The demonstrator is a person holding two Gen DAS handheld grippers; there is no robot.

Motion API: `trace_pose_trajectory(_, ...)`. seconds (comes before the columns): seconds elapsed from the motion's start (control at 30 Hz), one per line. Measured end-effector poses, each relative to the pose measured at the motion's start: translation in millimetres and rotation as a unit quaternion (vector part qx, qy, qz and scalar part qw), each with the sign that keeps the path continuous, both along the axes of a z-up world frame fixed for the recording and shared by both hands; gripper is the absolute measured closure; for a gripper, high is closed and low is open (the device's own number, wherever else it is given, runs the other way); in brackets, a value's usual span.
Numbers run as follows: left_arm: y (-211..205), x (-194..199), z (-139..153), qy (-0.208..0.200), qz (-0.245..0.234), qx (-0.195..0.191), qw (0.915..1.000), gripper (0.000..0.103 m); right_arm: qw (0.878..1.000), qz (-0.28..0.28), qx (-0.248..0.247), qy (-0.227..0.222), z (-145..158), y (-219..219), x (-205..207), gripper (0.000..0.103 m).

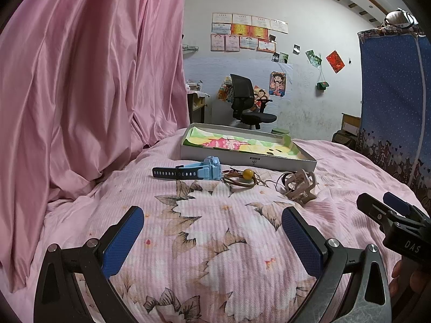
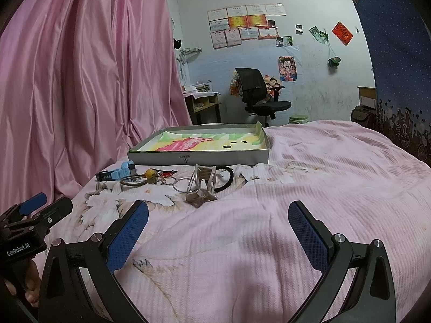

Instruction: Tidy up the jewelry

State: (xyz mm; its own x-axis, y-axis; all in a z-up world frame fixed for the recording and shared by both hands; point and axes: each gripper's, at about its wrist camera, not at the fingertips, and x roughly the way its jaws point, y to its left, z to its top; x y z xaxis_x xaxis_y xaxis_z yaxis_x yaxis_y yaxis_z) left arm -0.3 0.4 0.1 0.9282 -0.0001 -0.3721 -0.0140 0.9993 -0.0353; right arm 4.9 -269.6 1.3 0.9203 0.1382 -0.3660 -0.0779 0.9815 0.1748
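Jewelry lies in a row on the pink floral bedspread [image 1: 215, 242], in front of a shallow grey box [image 1: 247, 160] with a colourful lining. From left: a light-blue watch [image 1: 199, 171] with a dark strap, a brown cord bracelet with an amber bead [image 1: 247, 173], and a beige hair claw [image 1: 299, 184]. In the right wrist view I see the box [image 2: 199, 157], watch [image 2: 121, 173], amber bead [image 2: 149, 172], a silver ring [image 2: 183, 184], hair claw [image 2: 200, 188] and a black hair tie [image 2: 226, 177]. My left gripper [image 1: 212, 231] and right gripper [image 2: 218, 226] are open and empty, short of the items.
A pink curtain [image 1: 89, 80] hangs along the left of the bed. A black office chair [image 1: 250, 102] and a desk [image 1: 196, 105] stand beyond the bed. A blue patterned cloth [image 1: 396, 94] hangs at right. The right gripper shows in the left wrist view [image 1: 390, 215].
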Motion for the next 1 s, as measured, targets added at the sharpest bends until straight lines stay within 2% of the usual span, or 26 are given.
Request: trace_pose_trajectory(1.0, 0.1, 0.0, 0.0, 0.0, 0.0, -0.001, 1.0, 0.0, 1.0, 0.004, 0.0, 0.001, 0.4, 2.1, -0.8, 0.001)
